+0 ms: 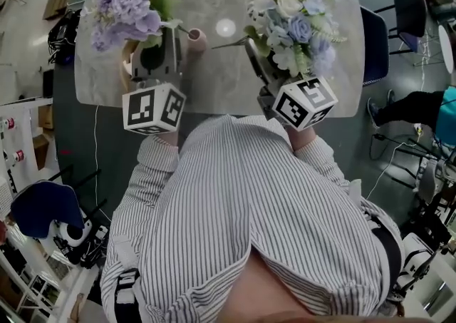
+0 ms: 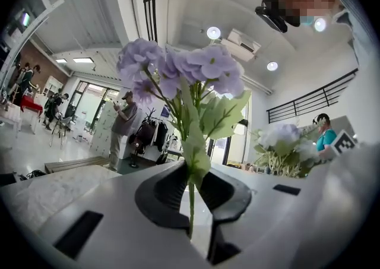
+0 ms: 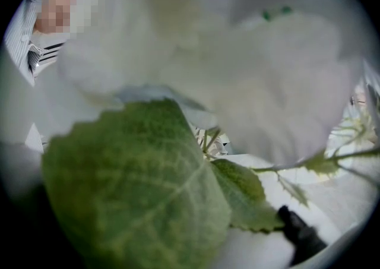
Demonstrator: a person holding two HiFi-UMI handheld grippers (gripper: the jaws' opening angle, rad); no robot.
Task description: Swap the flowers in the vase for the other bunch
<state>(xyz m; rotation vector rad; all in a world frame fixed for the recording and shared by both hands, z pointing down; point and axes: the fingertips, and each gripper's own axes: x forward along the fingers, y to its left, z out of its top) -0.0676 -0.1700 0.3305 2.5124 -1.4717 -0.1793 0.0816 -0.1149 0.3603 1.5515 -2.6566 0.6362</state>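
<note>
Marble tabletop point(image 1: 214, 75), pale and veined, upper half of the head view.

Left tool point(image 1: 153, 56) point(image 2: 193, 193): upper left of the head view, above its marker cube point(image 1: 153, 108). Jaws clenched on the thin green stem of the purple bunch point(image 1: 128, 1) point(image 2: 184, 69). The stem runs upright between the dark pads point(image 2: 163, 193), and the blooms spread above the tool, lifted clear of the tabletop.

Right tool point(image 1: 258, 65): upper right of the head view, above its marker cube point(image 1: 305, 103). It grips the white bunch point(image 1: 292, 29) point(image 3: 237, 66), a mix of white and pale blue blooms, by its lower stems. In the right gripper view a large green leaf point(image 3: 136, 190) and white petals fill the frame and cover the jaws.

Vase point(image 1: 197, 40): small, pink, upright on the tabletop. It stands just right of the left tool and between the two bunches, with neither bunch in it.

Striped shirt point(image 1: 242, 207): fills the lower centre of the head view.

Blue chair point(image 1: 375, 43): at the tabletop's right edge.
</note>
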